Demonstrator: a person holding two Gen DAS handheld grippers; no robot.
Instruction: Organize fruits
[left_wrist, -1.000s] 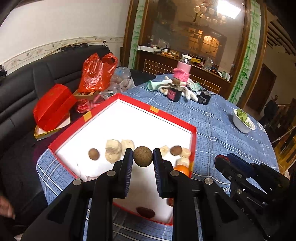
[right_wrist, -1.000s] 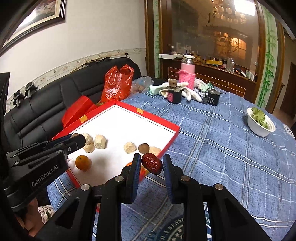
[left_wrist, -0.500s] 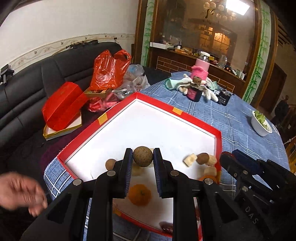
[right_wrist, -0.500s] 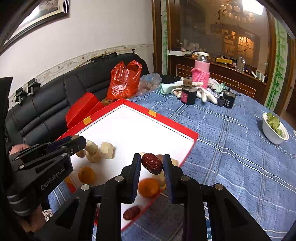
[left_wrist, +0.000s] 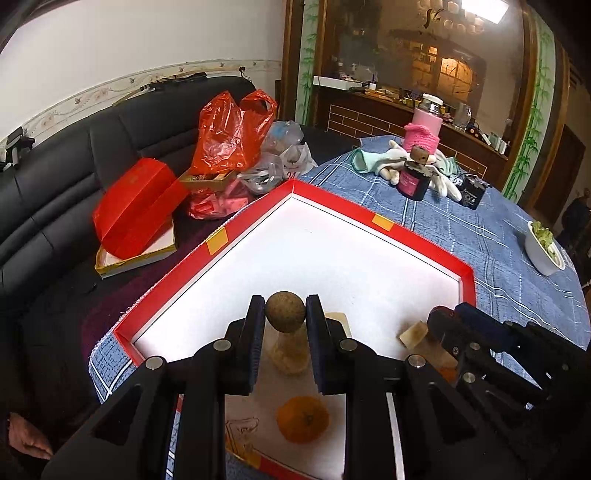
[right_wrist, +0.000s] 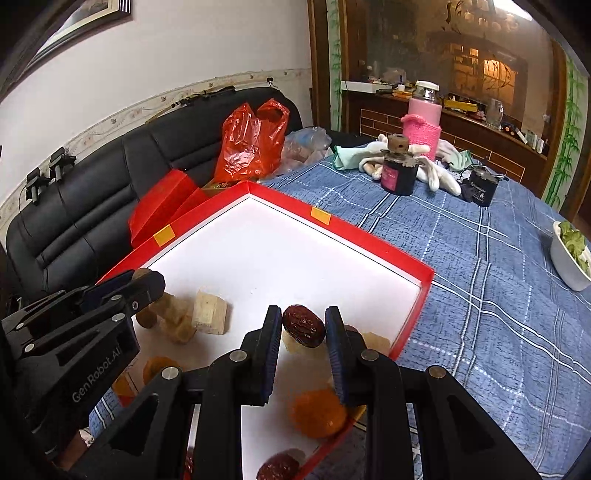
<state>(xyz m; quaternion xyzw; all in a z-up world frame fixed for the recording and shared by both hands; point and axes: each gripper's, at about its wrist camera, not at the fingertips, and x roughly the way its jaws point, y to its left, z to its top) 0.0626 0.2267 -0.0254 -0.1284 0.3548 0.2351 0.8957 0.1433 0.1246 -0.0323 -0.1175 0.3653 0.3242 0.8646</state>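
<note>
Behind the left gripper, a pale chunk in the red-rimmed tray is half covered by the round brown fruit pinched between the closed-in fingers. An orange lies lower between the gripper's arms, still inside the tray. To the right, the right gripper's dark body hides part of another pale chunk.

From the right wrist view, the right gripper is clamped on a wrinkled red date above the tray's near part. Beneath it a pale piece and a second orange are partly masked by the fingers. Another date is cut off near the bottom edge. The left gripper's body covers much of a small brown fruit and a further orange thing that is hard to make out.

On the blue checked bench stand a dark jar, a pink-sleeved bottle, white gloves and a white bowl of greens, cut by the frame. A red plastic bag sits on the black sofa.
</note>
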